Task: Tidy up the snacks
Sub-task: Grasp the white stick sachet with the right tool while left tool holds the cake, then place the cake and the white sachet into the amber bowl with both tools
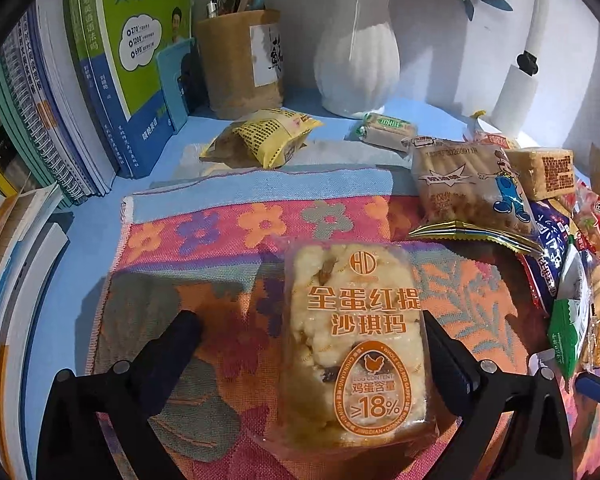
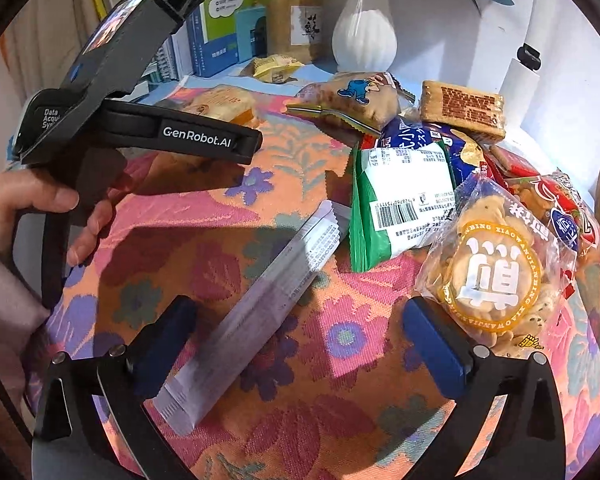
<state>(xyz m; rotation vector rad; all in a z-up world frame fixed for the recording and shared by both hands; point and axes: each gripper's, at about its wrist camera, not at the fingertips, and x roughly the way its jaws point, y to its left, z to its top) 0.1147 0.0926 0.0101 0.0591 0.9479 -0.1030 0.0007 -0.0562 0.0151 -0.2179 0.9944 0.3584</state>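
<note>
On my left, the left gripper (image 1: 312, 336) stands spread wide over the flowered cloth (image 1: 220, 240), and the sachima cake packet (image 1: 356, 340) lies flat between its jaws, long axis running straight away from me along the fingers. The right-hand finger (image 1: 448, 348) sits against the packet's edge or just beside it, I cannot tell which; the other finger is well clear, so nothing is gripped. Closing here would take it across its short width.

On my right, the right gripper (image 2: 296, 340) is likewise fully spread and holds nothing. The white stick sachet (image 2: 252, 320) lies on the cloth between its fingers, slanting from near-left to far-right, its near end just beside the left finger. The round biscuit bag (image 2: 496, 272) touches the right finger, with the snack pile (image 2: 420, 168) beyond it
</note>
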